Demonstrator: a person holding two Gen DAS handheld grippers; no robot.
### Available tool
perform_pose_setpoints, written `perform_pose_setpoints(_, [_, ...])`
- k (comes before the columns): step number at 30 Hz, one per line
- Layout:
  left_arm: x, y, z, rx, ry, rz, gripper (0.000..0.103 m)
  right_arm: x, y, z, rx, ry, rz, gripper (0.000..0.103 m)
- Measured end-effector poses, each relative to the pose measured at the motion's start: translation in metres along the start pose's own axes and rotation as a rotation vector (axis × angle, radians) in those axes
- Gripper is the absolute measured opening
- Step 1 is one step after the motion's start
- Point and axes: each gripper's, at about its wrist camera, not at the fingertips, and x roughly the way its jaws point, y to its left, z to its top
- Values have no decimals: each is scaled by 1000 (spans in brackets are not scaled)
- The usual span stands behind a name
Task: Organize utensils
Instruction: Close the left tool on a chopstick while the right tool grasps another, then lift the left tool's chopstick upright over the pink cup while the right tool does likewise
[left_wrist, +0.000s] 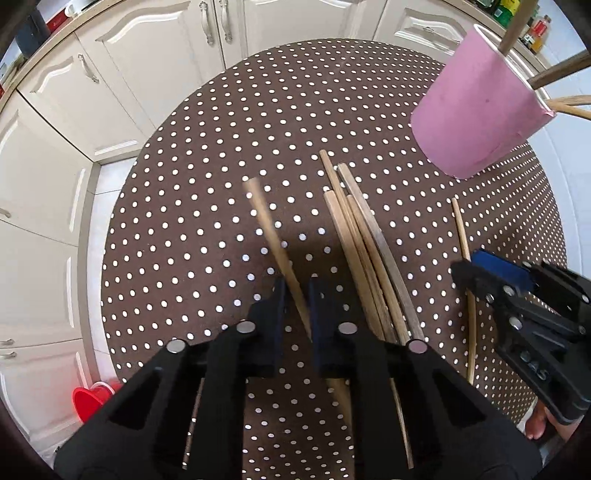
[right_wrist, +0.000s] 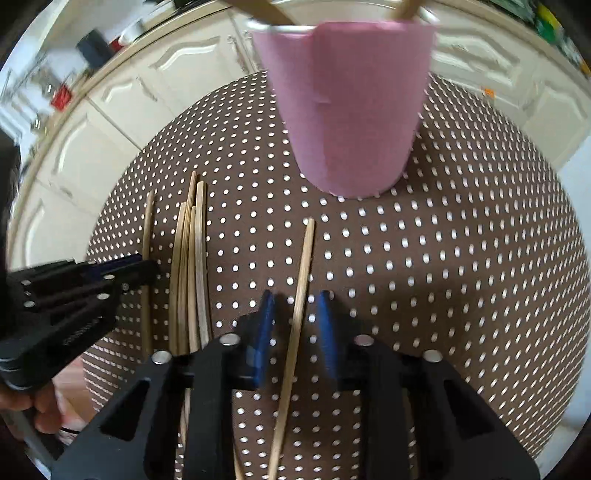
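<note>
On the polka-dot worktop (left_wrist: 207, 206), you are pointing both claws steeply downward over the scattered wooden chopsticks. Your left claw (left_wrist: 297, 295) is sitting with its jaws nearly closed, pinching a single chopstick (left_wrist: 271, 236) that is running up and away from the pads toward the far edge. Just to the right of it, a bundle of chopsticks (left_wrist: 360, 243) is lying flat, their ends fanning slightly. Your right claw (right_wrist: 297, 310) is straddling another lone chopstick (right_wrist: 303, 273), the blue pads (right_wrist: 327, 325) standing either side of it with a gap visible on each side, so nothing is gripped there. In the left wrist view that right claw (left_wrist: 476, 273) is coming in from the right edge, tilted over the thin stick. Beyond both claws, the pink cup (right_wrist: 351, 110) is standing upright near the far side of the worktop, with a few utensil handles (left_wrist: 513, 33) poking out of its top. A hand (right_wrist: 40, 410) is showing at the lower left of the right wrist view, wrapped around the left claw's grip.
</note>
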Motion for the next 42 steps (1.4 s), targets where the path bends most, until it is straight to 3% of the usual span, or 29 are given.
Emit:
perform_pose_setpoints(2, [-1,2,-3,-9,5,-24,6,0,2,2,-26,5,-32,7])
perform_pose_setpoints(11, [-31,13,-25,-46,-27,-134,6,-20,-13,-4,55,3,44,4])
perform_pose_setpoints(26, [-139,28,-58,-35,-205,-283,6,-138,-1,-34,187,-269,126,4])
perform_pose_setpoints(34, [-186,22,-75,29,-288,-320,6,-172,18,-63,217,-374,122,4])
perform_pose_setpoints(42, [-222,20,-71,56,-359,-354,6,-192,33,-59,195,-439,108,4])
